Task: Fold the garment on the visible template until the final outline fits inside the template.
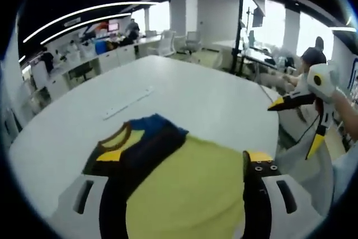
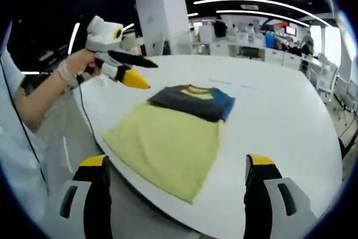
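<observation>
The shirt (image 2: 179, 138) is laid lengthwise away on the surface (image 2: 279, 116); both tools (image 2: 173, 191) (image 1: 184, 194) are held open, the left seemingly nearer.

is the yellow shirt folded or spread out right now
Folded, at least partly: the shirt lies as a narrow rectangle on the white table, no sleeves sticking out, dark collar end flat.

Garment (image 1: 184, 188) near hem cut off by the bottom edge in the left gripper view, part hidden behind the jaws. No template outline discernible around the garment on the table (image 2: 279, 116); background people too small to tell.
</observation>
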`<state>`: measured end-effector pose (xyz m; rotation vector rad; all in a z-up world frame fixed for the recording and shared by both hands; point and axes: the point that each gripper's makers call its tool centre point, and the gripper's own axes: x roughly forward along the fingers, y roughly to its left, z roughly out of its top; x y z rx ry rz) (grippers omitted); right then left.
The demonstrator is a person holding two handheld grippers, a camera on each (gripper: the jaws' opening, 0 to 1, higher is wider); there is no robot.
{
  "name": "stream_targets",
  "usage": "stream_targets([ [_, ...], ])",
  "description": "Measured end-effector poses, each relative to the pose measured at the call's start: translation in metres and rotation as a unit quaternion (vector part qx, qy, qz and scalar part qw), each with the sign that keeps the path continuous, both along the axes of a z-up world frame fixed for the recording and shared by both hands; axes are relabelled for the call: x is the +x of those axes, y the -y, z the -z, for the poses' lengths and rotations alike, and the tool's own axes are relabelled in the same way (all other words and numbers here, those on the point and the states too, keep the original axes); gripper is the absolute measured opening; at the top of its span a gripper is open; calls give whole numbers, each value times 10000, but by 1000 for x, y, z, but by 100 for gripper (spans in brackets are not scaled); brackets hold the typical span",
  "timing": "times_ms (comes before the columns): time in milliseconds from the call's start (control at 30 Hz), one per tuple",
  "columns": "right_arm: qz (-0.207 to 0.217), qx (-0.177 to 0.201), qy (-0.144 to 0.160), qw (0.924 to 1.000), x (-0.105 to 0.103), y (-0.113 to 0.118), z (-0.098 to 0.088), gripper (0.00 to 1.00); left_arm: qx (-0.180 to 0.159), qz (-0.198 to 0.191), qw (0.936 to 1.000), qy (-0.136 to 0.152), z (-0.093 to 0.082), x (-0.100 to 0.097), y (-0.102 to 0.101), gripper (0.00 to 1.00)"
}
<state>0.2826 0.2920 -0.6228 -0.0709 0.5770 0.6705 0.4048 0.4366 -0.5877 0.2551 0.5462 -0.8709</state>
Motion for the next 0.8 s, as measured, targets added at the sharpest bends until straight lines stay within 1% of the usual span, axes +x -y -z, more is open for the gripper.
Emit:
stream_targets([
  [267,-76,-25,26,10000,2,-3,-1,100,77,-115,9999,-51,4,-10,-15,84],
  [467,-136,-48,4,9999,3,-7,0,100,115,-243,9996,-1,1,-15,-27,84],
  [733,-188,-93,-2,9998,5,-8,2,100,99,-325,9994,66,-3,-22,-38,84],
  [800,-179,-76,13,9998,6,-8,1,100,138,-313,9994,74,-1,-25,-39,85],
])
